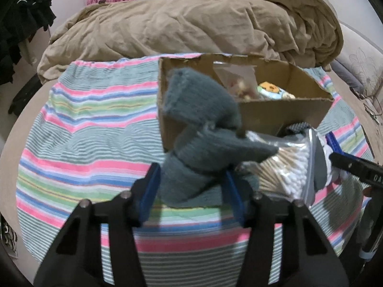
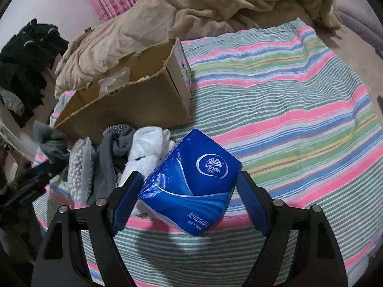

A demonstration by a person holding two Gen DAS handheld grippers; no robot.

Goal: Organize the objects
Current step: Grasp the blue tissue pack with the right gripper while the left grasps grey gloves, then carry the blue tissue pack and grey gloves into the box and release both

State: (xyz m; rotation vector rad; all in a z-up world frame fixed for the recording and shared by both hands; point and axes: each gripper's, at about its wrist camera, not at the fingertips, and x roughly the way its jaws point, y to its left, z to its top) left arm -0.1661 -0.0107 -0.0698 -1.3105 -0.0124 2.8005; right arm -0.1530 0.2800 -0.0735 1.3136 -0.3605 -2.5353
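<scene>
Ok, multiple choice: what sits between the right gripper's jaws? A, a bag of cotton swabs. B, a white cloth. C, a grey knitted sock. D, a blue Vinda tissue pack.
D: in the right wrist view the blue Vinda tissue pack lies between the right gripper jaws, on the striped blanket; the swabs and sock are off to the side.

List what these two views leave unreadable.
- Cardboard box contents: left wrist view, grey sock and near wall cover most.
- Cotton swab bag: left view, sock overlaps its left end.
- Tissue pack grip: right view, contact with the pads unclear.
</scene>
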